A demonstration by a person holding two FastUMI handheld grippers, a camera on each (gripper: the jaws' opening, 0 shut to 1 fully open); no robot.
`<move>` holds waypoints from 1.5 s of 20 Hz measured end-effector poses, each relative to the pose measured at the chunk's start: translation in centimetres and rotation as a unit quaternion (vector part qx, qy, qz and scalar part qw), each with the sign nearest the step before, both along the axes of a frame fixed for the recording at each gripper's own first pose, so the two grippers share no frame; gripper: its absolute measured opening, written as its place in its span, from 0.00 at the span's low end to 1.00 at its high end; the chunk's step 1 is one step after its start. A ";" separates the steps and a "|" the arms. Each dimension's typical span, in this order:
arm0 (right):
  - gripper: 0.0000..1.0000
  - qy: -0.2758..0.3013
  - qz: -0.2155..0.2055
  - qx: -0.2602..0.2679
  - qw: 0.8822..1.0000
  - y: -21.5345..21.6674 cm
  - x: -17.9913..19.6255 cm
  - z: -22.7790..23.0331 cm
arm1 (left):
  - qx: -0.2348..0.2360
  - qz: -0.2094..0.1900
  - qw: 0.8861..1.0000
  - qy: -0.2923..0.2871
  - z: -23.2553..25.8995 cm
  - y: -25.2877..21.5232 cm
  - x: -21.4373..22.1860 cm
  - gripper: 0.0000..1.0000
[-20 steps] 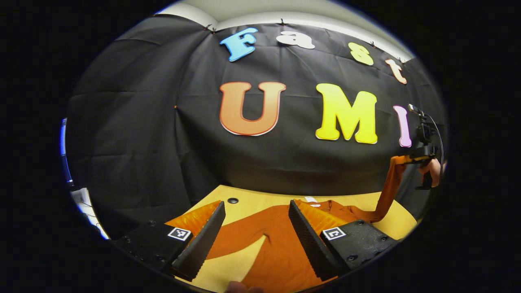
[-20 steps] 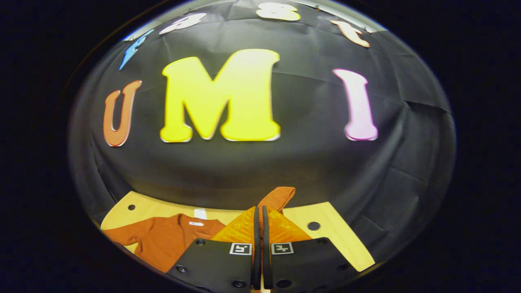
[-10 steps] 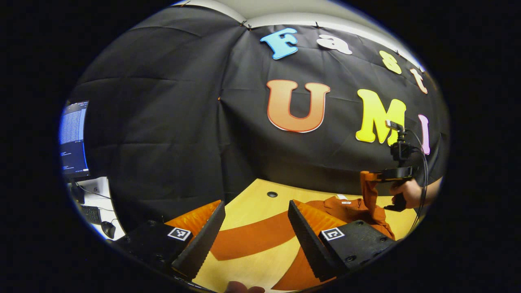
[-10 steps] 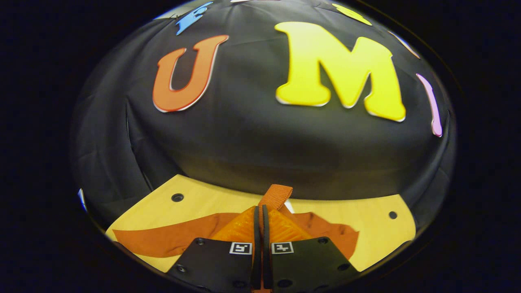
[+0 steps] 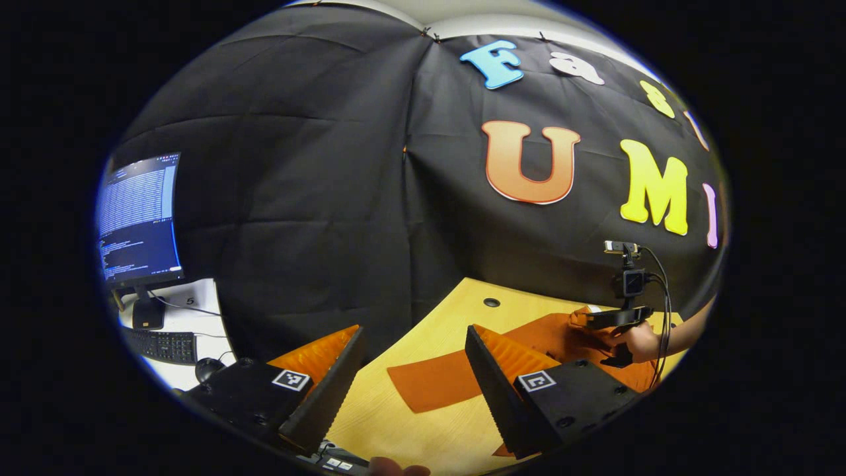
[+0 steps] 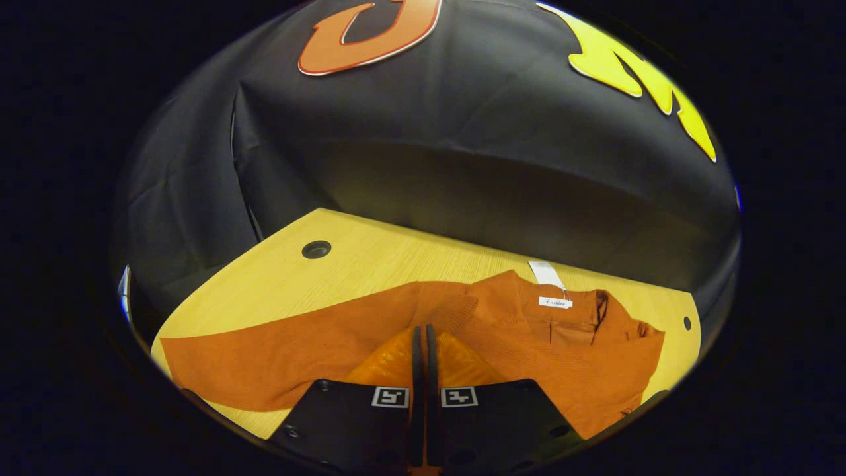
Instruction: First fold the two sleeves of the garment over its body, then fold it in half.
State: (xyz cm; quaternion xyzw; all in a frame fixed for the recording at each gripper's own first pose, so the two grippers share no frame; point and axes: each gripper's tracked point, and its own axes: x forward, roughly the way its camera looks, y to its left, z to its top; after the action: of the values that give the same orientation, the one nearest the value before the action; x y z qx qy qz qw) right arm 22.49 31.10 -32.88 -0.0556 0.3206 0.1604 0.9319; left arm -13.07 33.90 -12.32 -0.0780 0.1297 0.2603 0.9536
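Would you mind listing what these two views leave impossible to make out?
- Right gripper view: whether the right tool pinches the sleeve; its fingers hide the contact.
- Right gripper view: the garment's lower body, cut off by the image edge and the tool's housing.
- Left gripper view: the right tool's grip, too small.
- Left gripper view: the monitor's text, too small.

left claw (image 5: 413,370) spread wide; right claw (image 6: 420,330) pressed together, low.
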 end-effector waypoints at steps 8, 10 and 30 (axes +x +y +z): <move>0.64 0.016 0.031 0.053 0.998 3.0 -1.7 1.0 | -0.011 0.004 1.000 0.001 -1.0 0.0 2.4 0.98; 0.72 0.009 0.038 0.065 0.997 3.2 -2.3 2.8 | -0.016 0.004 1.000 0.003 -2.1 0.3 3.3 0.98; 0.71 -0.071 -0.061 0.075 0.993 -22.6 -17.0 17.7 | -0.086 0.059 0.980 0.172 -23.0 2.0 7.3 0.87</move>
State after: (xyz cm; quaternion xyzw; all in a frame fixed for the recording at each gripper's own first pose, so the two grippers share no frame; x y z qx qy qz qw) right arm 5.52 8.50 -15.15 0.0230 0.2435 0.1227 0.9618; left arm -5.77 35.89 -35.28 -0.1212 0.3087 0.3134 0.8898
